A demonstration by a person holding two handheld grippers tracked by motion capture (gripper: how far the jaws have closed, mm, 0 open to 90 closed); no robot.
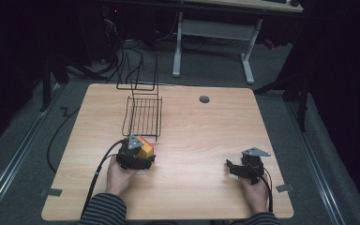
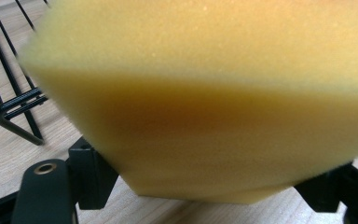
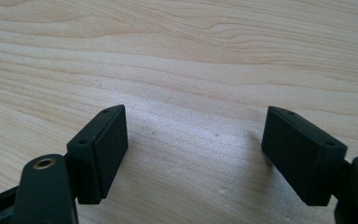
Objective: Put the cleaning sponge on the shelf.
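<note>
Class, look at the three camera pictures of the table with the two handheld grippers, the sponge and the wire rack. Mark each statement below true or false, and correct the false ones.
1. The left gripper is shut on the yellow sponge. True.
2. The right gripper holds a sponge too. False: its jaws stand apart with bare wooden table between them.
3. The black wire rack stands on the table beyond the left gripper. True.
4. The sponge lies inside the wire rack. False: it is in the left gripper, in front of the rack.
5. The right gripper is touching the wire rack. False: it is well away from it, near the table's right front corner.
</note>
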